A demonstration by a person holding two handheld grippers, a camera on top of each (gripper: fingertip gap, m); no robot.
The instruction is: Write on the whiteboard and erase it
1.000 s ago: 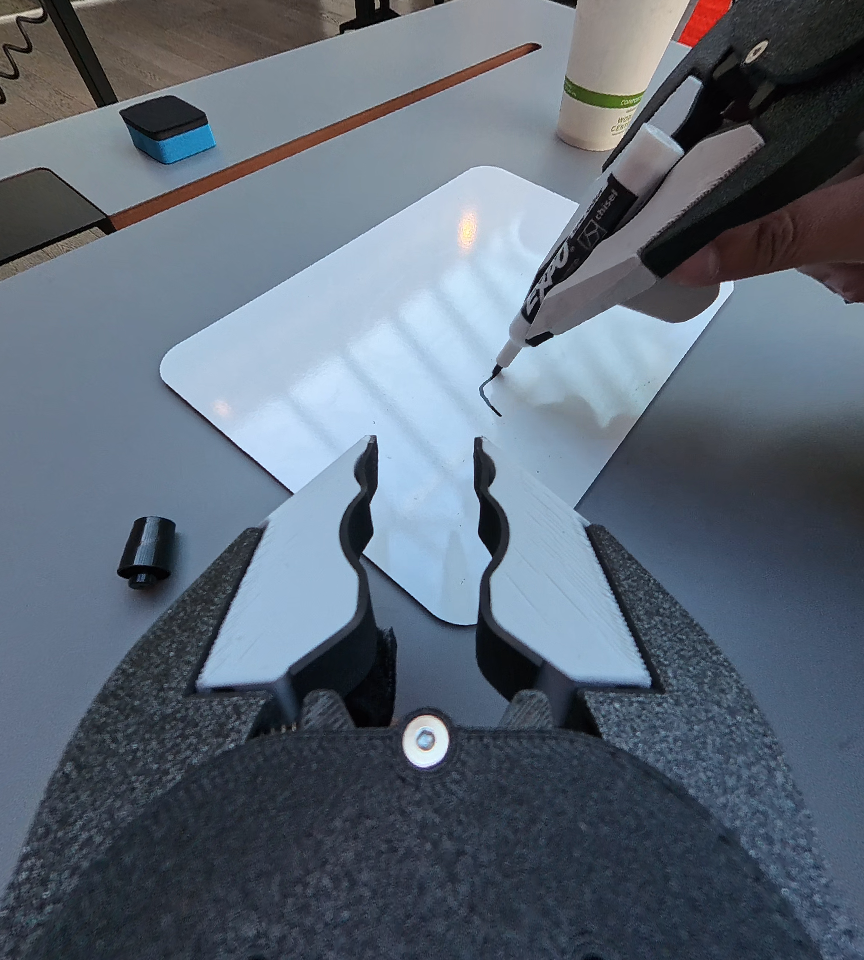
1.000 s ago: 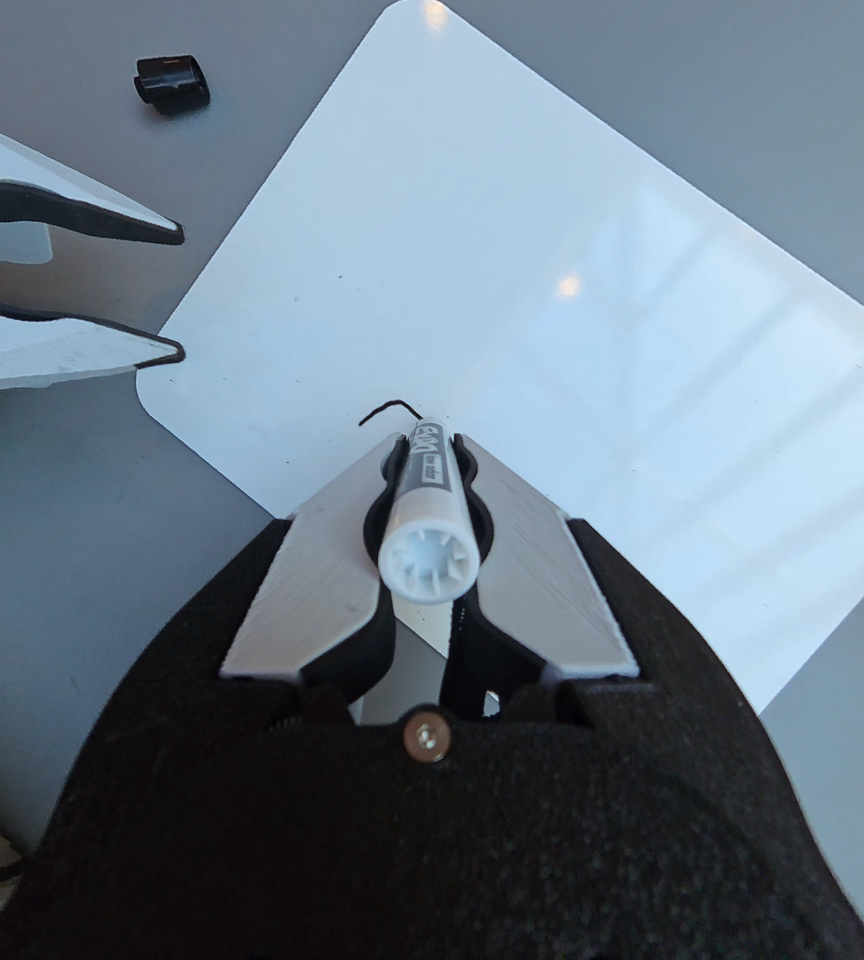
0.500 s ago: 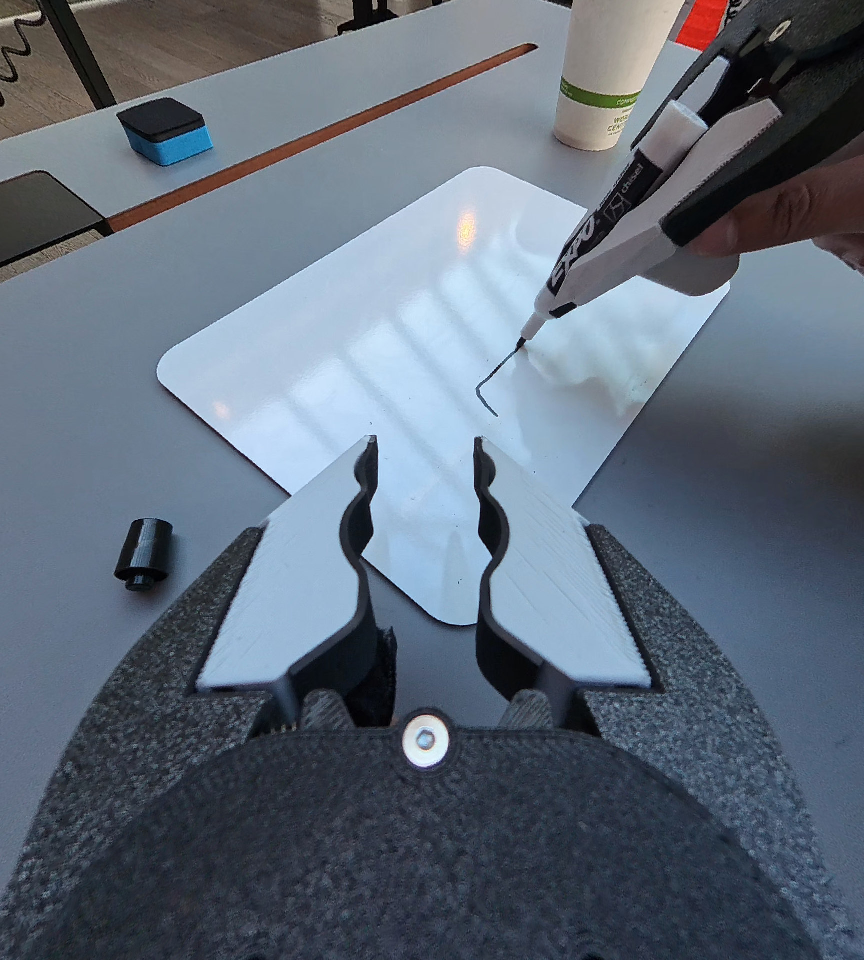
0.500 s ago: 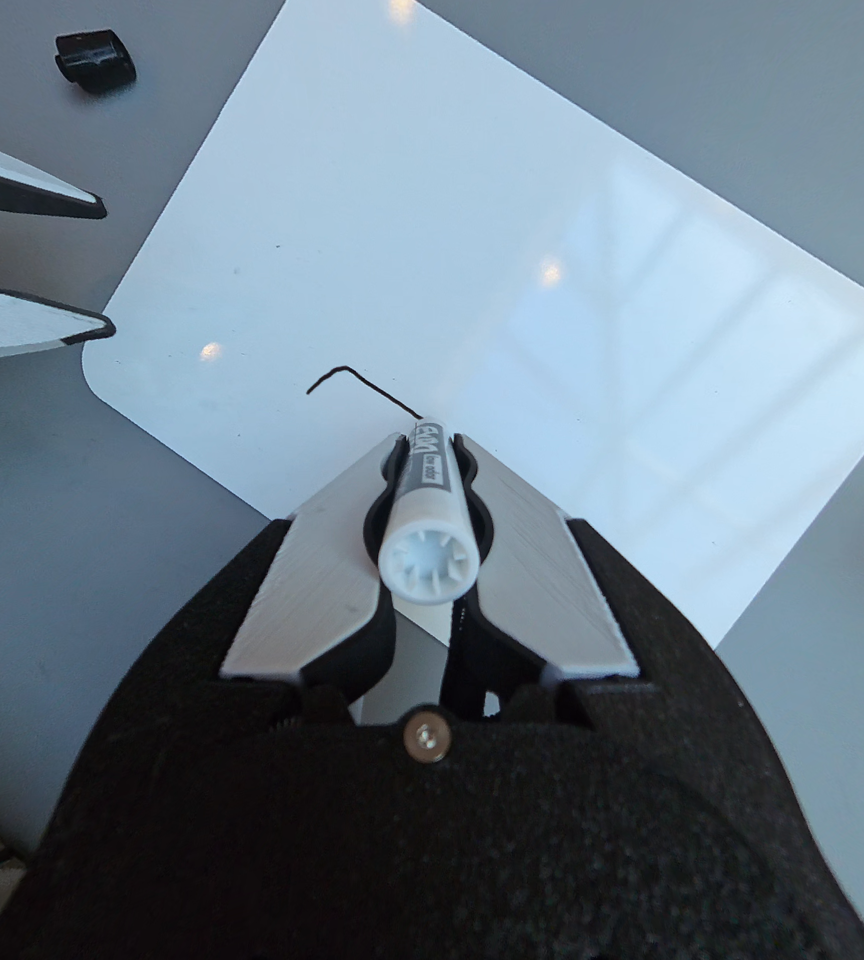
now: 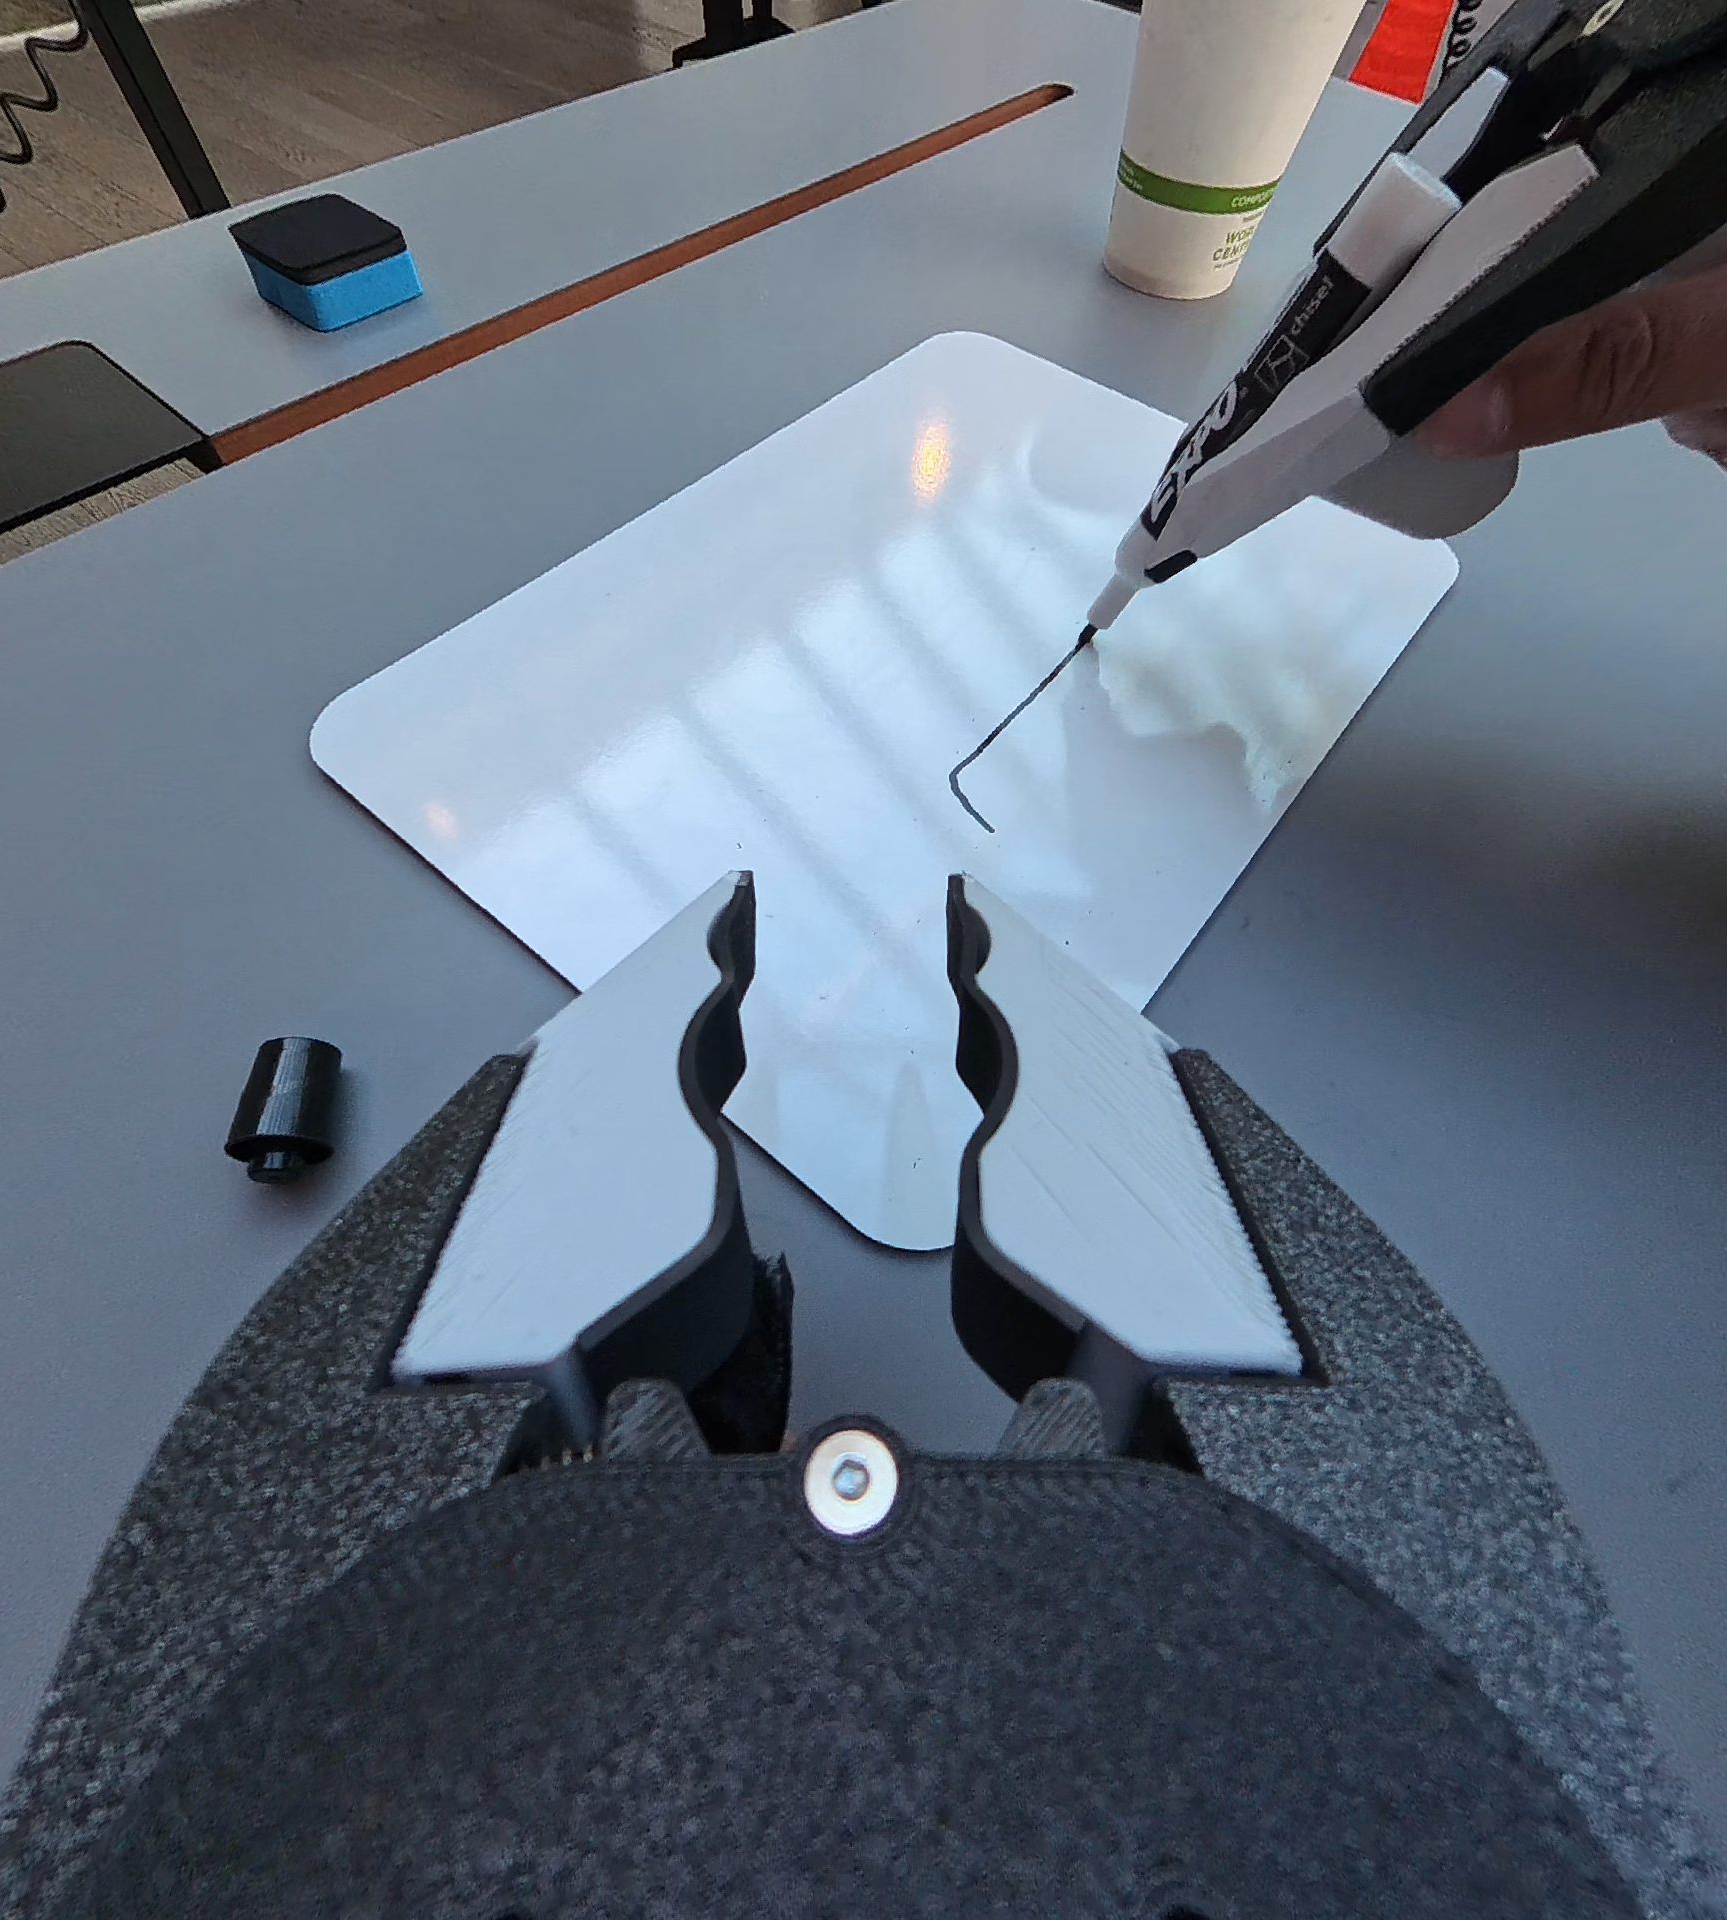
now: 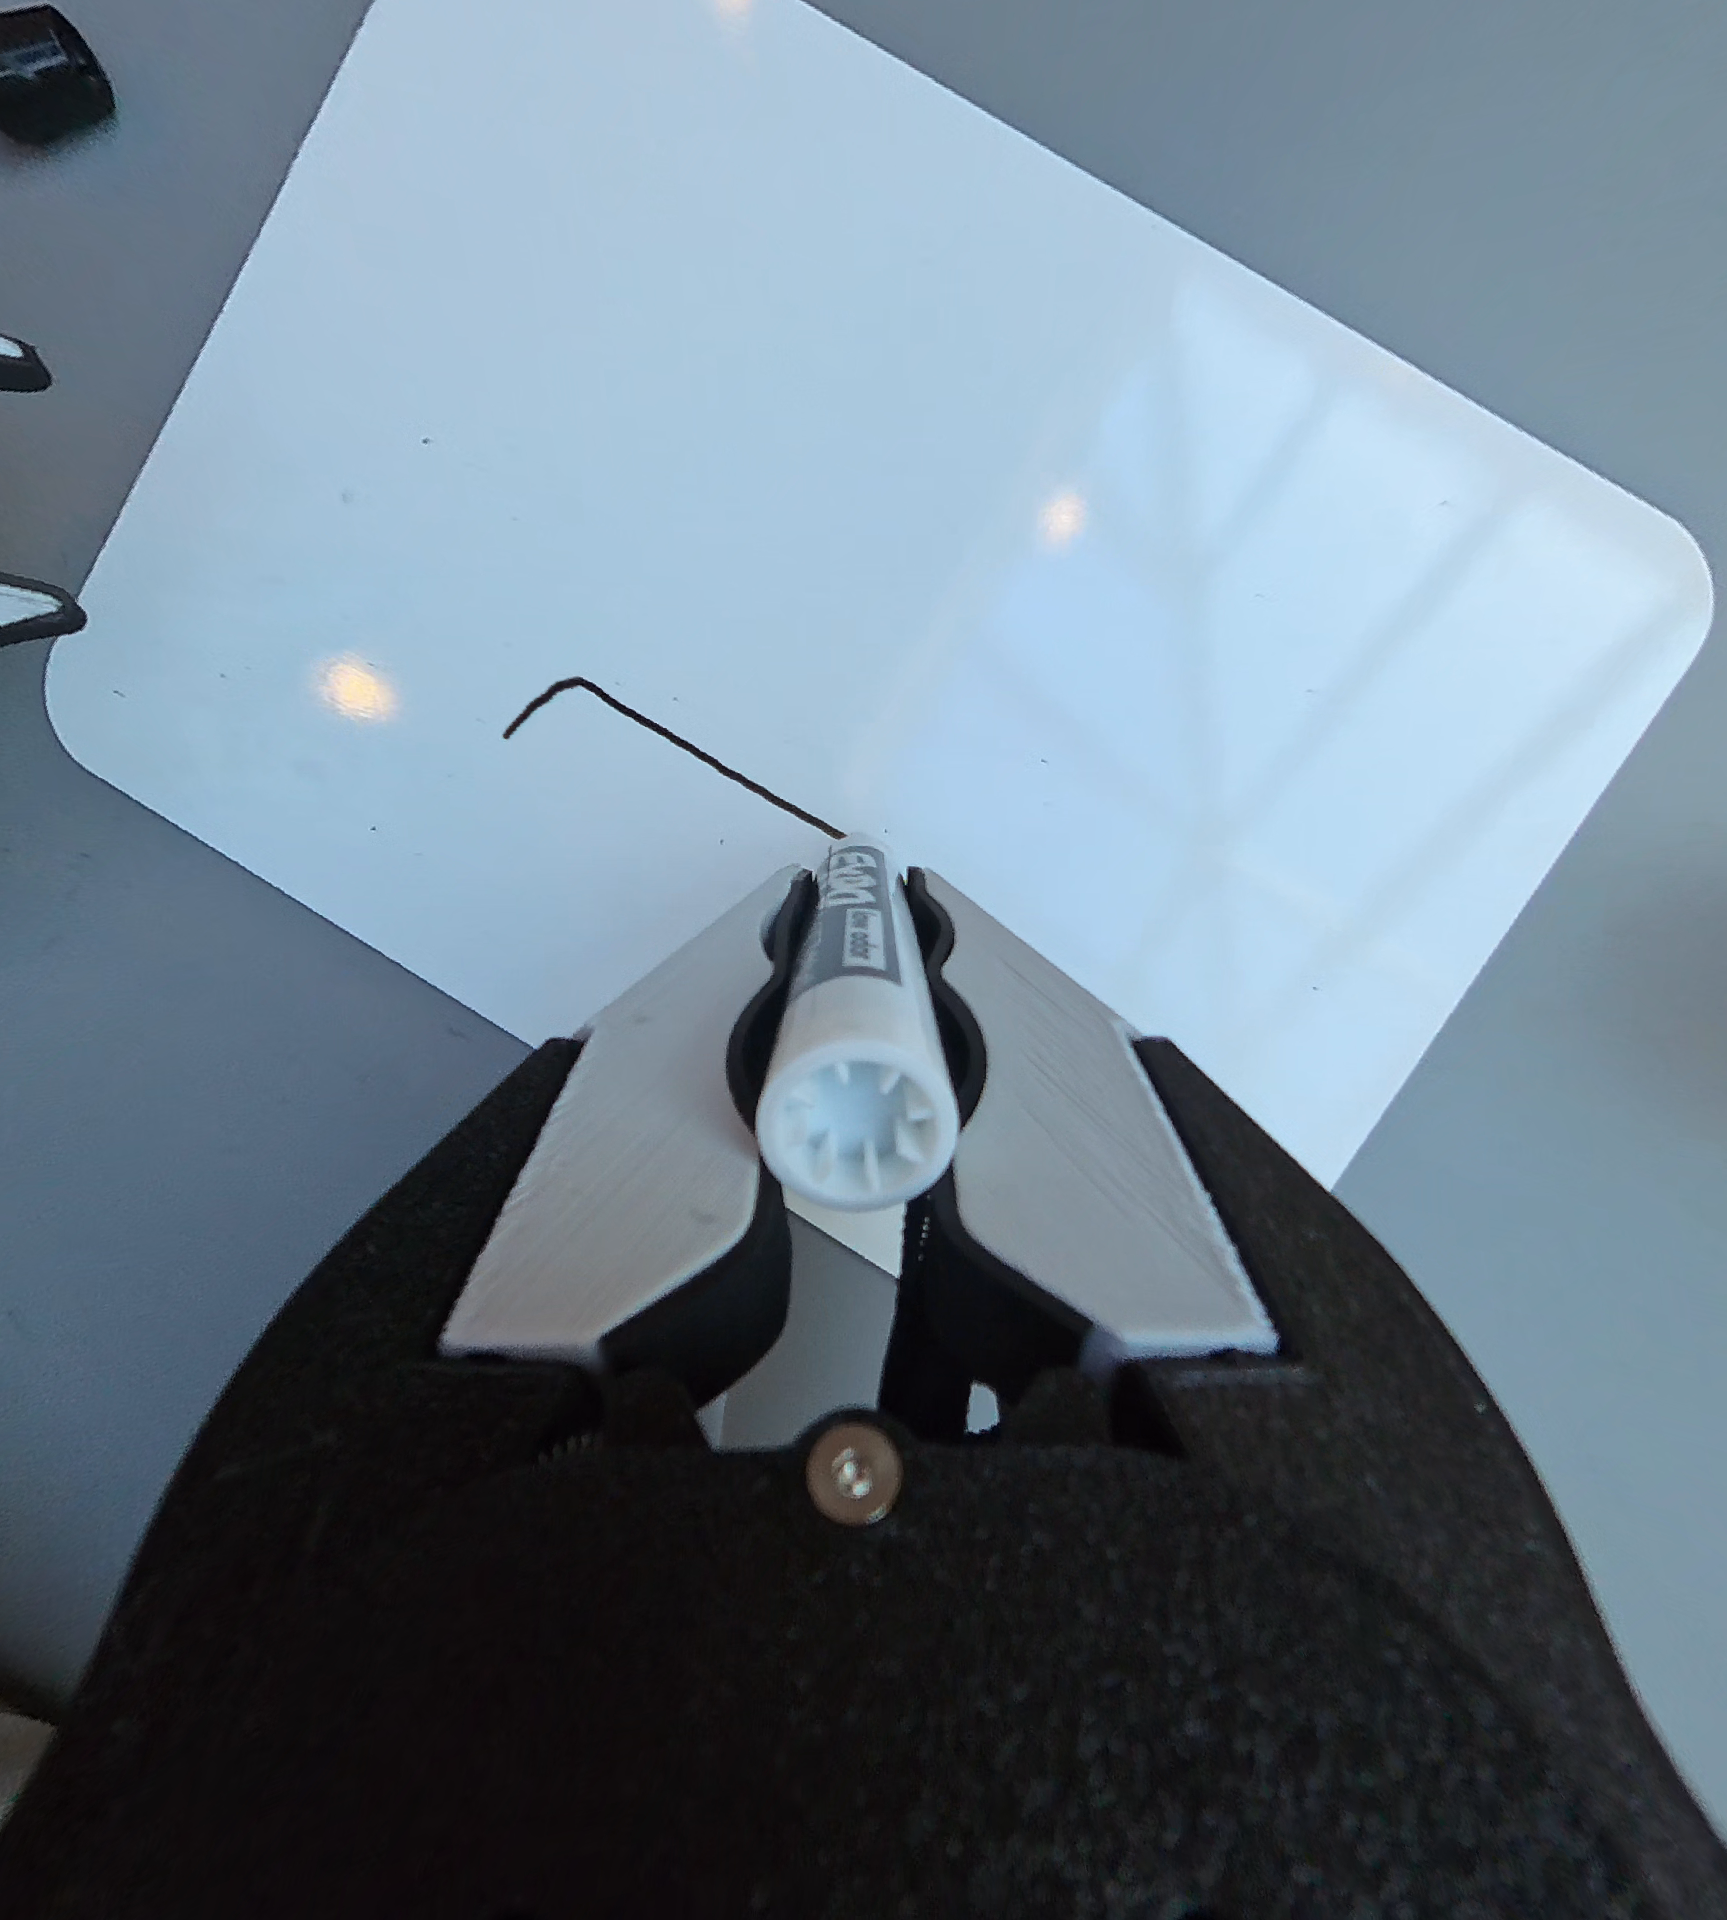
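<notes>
Grey table [image 5: 1461, 1195] fills both views. White board [image 5: 734, 665] lies flat on it, centre of the left wrist view, one corner running under the left gripper [image 5: 851, 896]. That gripper's fingers are spread with a moderate gap, nothing between them, over the board's near corner. Right gripper [image 6: 857, 883], upper right of the left wrist view, is clamped on a white marker [image 6: 854, 1029]; tip touches the board at the end of a thin black hooked line [image 6: 672, 753]. A person's hand [image 5: 1648, 364] grips it at the right edge. White paper cup [image 5: 1202, 156] with green band, top centre-right, beyond the board. Blue-and-black eraser [image 5: 327, 262] upper left. Black marker cap [image 5: 282, 1110] on its side, lower left, near the left finger, not touching.
</notes>
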